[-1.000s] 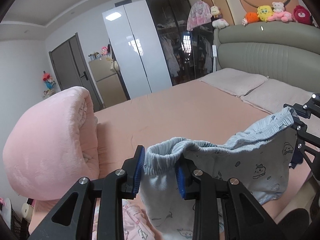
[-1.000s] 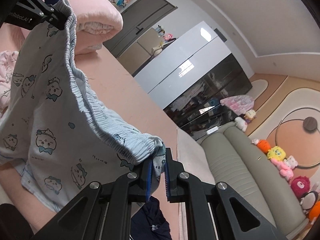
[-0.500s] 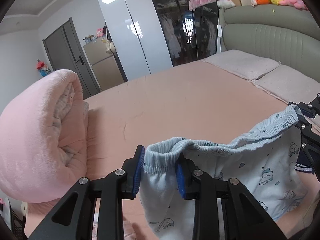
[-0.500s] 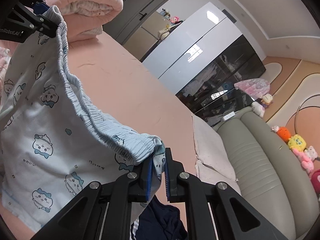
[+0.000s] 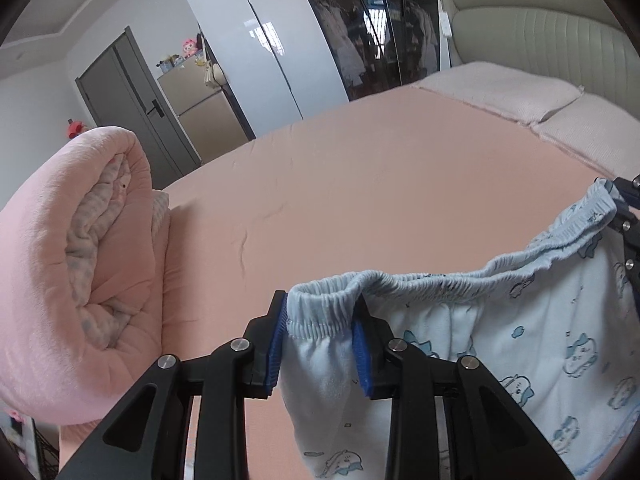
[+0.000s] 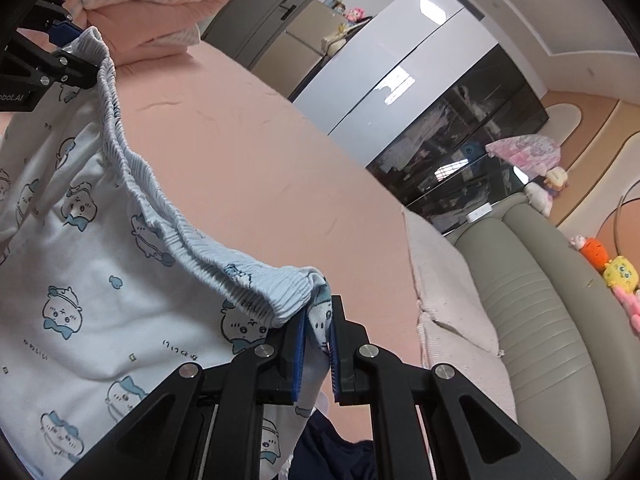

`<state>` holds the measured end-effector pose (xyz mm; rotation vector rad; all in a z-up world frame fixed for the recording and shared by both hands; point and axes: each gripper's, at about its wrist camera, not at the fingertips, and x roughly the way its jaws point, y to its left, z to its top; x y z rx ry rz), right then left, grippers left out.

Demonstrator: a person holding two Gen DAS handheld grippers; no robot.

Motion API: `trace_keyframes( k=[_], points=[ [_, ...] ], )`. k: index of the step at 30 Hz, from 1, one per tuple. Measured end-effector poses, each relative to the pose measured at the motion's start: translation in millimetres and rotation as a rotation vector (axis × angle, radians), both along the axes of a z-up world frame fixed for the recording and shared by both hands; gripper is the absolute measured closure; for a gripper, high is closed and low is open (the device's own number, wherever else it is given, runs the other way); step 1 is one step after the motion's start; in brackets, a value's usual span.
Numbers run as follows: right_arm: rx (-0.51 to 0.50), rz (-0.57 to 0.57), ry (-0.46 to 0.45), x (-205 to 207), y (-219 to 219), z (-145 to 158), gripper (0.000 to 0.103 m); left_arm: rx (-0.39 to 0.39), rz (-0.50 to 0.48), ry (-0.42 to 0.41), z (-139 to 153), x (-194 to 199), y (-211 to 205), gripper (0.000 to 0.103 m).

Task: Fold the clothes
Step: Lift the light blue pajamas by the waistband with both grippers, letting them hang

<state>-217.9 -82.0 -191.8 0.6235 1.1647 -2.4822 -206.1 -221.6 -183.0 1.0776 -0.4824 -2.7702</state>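
Both grippers, left (image 5: 320,336) and right (image 6: 316,340), pinching the shorts (image 5: 500,340), have dropped toward the bed (image 5: 360,184); lay-down looks next.

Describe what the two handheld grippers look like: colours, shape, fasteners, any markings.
Both are alike: the left gripper and the right gripper each have two matte black angular fingers with triangular cut-outs, joined by round silver screw heads. The inner pads are bright blue and ribbed. In the right wrist view, the left gripper's body carries white lettering, partly cut off, ending in "bot.AI". No cables, hands or sleeves show.
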Motion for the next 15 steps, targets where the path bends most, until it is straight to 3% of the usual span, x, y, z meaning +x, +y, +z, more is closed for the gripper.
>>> trace_keyframes(
  k=[15],
  points=[
    [0.029, -0.008, -0.116, -56.2, -20.5, -49.4, 0.095, -0.065, 0.02, -0.119, -58.6, -55.1, 2.2, 0.075]
  ],
)
